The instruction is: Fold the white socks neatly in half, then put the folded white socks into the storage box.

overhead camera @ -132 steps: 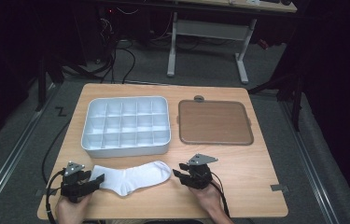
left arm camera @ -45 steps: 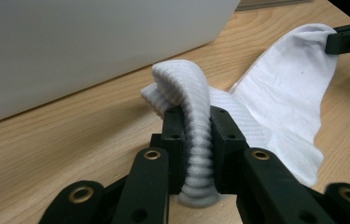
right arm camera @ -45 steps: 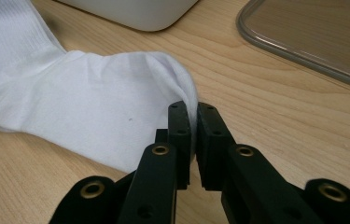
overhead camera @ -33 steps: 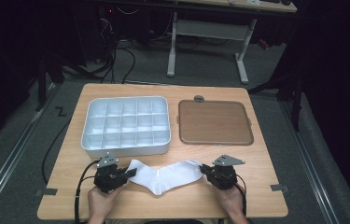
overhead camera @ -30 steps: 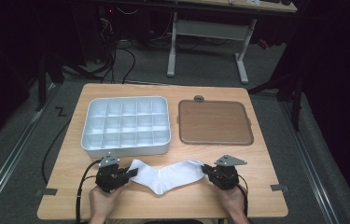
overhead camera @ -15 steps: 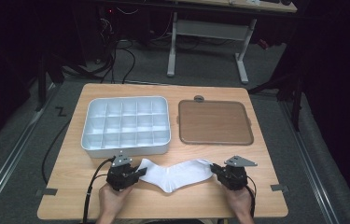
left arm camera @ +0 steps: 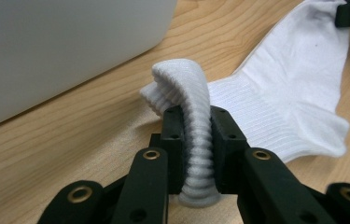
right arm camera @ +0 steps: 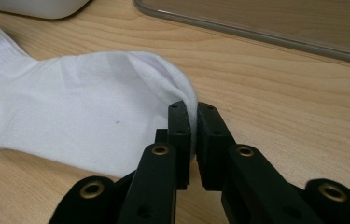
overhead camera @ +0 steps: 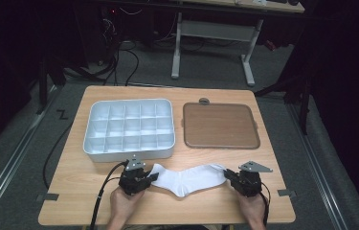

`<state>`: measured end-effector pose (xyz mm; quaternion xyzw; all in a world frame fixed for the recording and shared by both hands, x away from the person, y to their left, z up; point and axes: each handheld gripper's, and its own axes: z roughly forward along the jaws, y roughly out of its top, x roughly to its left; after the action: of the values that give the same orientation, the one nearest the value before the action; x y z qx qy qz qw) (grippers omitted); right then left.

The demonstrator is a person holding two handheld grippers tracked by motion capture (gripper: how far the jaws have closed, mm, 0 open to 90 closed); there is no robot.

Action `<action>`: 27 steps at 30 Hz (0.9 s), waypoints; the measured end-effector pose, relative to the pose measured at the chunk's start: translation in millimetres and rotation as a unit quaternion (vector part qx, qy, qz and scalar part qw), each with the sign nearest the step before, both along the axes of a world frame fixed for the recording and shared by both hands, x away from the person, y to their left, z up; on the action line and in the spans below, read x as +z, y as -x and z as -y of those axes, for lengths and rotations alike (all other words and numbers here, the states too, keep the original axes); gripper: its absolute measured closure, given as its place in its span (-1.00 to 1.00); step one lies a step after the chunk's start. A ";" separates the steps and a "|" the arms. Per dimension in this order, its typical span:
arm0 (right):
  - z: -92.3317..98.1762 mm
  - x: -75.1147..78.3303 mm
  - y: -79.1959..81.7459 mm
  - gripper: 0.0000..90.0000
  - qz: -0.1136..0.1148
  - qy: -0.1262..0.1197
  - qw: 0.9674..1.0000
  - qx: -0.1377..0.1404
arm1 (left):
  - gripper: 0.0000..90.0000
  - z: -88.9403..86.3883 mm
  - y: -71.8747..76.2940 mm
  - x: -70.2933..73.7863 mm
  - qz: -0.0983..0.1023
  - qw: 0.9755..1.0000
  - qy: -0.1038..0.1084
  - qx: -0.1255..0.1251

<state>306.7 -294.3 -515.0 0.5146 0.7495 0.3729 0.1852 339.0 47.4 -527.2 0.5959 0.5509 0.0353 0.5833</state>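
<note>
**Ana:** Sock first: white, stretched flat along the near edge of the tabletop, in front of the white compartment tray. Its ribbed cuff is pinched upright in the left gripper, and the toe end is clamped in the right gripper.

**Ben:** So both grippers are closed on cloth, not empty?

**Ana:** Yes. In the left gripper view the cuff bunches up between the pads; in the right gripper view a thin fold of the toe sits tight between the two black jaws. In the high view the left gripper and right gripper sit at either end of the sock.

**Ben:** What has changed?

**Ana:** A few seconds ago the sock lay further left, below the tray's left half. Since then both hands have carried it rightward together, keeping it taut. Over the last second it slid a little more the same way. Now it lies below the gap between the tray and the brown lid.

**Ben:** Meaning?

**Ana:** My guess is that they are laying it out straight and centred before folding or rolling it to fit one of the tray's cells. Nothing is folded yet, and the cells I can see look empty.

**Ben:** Any risk?

**Ana:** The right grip holds only a thin edge of fabric, so a firm tug could pull it free.
</note>
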 end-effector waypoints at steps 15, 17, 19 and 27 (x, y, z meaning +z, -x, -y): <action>-3.7 -8.7 -2.6 0.90 -0.010 0.007 1.000 0.002 | 0.70 -0.8 -5.2 -8.0 0.004 1.000 -0.027 0.010; -3.5 -10.2 -3.2 0.90 -0.014 0.005 1.000 0.001 | 0.70 -0.7 -5.6 -7.5 0.002 1.000 -0.027 0.014; -4.7 -9.8 -3.2 0.89 -0.014 0.007 1.000 0.003 | 0.66 -1.0 -5.6 -7.5 0.003 0.999 -0.030 0.018; -2.0 -5.2 -0.4 0.48 0.002 0.001 1.000 -0.015 | 0.00 -15.4 -6.4 2.0 0.000 0.998 -0.012 0.054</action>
<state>307.1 -292.2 -520.2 0.5247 0.7420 0.3704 0.1924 345.3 62.9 -525.2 0.5723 0.5816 0.0735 0.5734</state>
